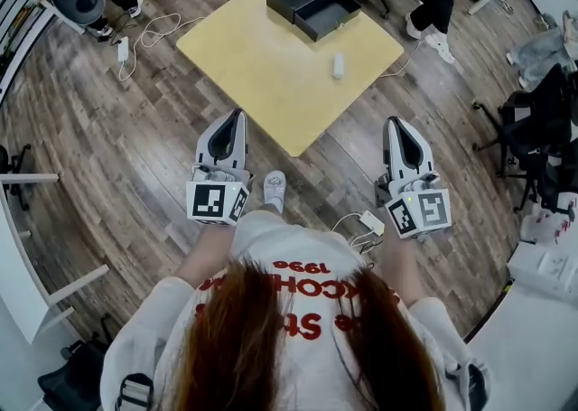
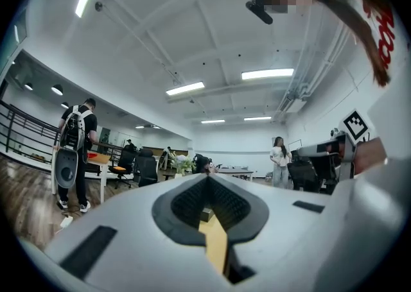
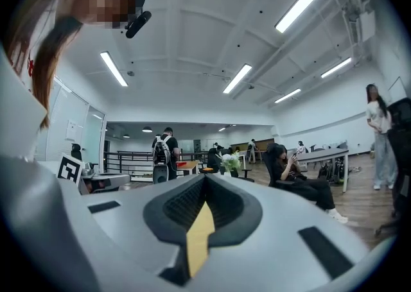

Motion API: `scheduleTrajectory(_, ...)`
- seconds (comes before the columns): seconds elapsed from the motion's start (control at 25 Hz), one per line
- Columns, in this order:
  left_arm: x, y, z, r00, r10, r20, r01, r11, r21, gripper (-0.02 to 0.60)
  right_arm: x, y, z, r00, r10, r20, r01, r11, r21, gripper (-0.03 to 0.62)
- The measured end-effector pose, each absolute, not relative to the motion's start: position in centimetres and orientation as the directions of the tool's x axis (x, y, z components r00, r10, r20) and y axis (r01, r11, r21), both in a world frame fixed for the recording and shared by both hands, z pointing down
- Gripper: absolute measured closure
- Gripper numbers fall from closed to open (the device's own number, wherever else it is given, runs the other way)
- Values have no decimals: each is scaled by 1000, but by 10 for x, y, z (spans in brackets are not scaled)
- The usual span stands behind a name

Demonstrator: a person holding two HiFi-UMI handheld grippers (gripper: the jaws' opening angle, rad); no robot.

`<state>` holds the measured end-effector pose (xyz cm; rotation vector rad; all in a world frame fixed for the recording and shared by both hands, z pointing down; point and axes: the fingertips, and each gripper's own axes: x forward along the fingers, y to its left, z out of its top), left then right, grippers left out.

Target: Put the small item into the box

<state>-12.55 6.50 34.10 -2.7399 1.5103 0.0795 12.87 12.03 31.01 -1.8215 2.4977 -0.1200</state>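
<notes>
My left tongs point(image 1: 237, 118) and right tongs point(image 1: 395, 123) are closed, empty. The small item point(image 1: 338, 66) lies by the table's point(image 1: 271, 70) right corner, long axis pointing away from me.

The left tool point(image 1: 238, 116) and right tool point(image 1: 395, 122) point forward at waist height, jaws together, both empty.
</notes>
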Motion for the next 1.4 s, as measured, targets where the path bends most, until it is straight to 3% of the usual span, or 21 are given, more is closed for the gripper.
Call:
scheduleTrajectory(0.44, -122, -47, 340, 589, -807, -41, -808, -590, 8, 574, 123, 25, 313, -261, -965, 16, -960, 258, -112, 588)
scheduleTrajectory(0.84, -124, -75, 360, 590, -807, 7, -807, -590, 41, 575, 127, -3, 325, -252, -965, 67, -962, 242, -123, 588)
scheduleTrajectory(1.4, -108, -126, 361, 409, -912, 12, -913, -409, 6, 575, 153, -110, 336, -448, -892, 53, -889, 438, -136, 588)
